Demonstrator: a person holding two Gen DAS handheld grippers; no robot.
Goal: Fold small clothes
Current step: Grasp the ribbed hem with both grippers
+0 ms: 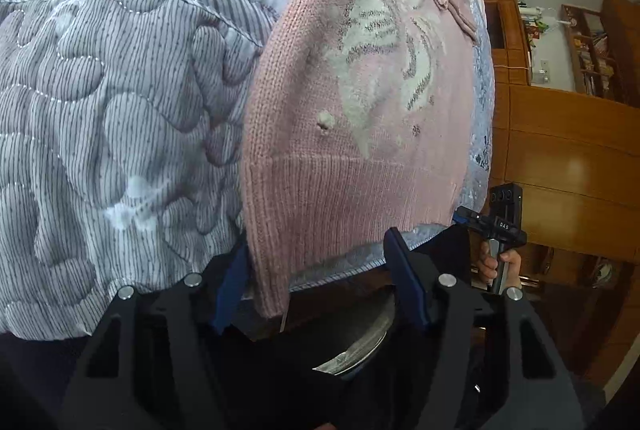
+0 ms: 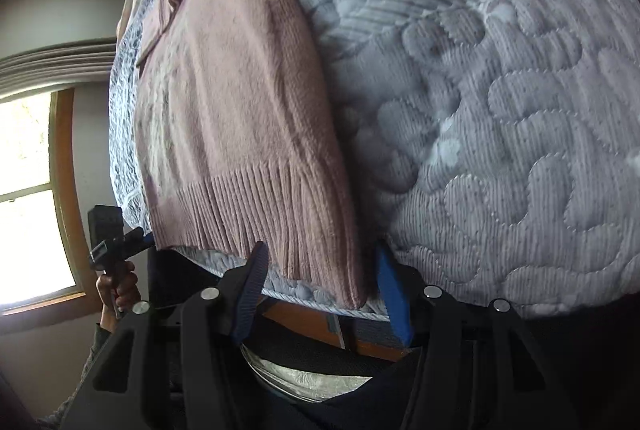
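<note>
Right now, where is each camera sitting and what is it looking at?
Left wrist: sits on the left gripper, looks along its open fingers at the pink sweater hem on the quilt; the right gripper and hand show at right.
Right wrist: sits on the right gripper, open at the hem's other corner; the left gripper and hand show at left.
Both share sweater, quilt and bed edge.

Left gripper [image 1: 316,262] and right gripper [image 2: 320,278] are held side by side, jaws spread; each handle is gripped by a hand [image 1: 494,264].
</note>
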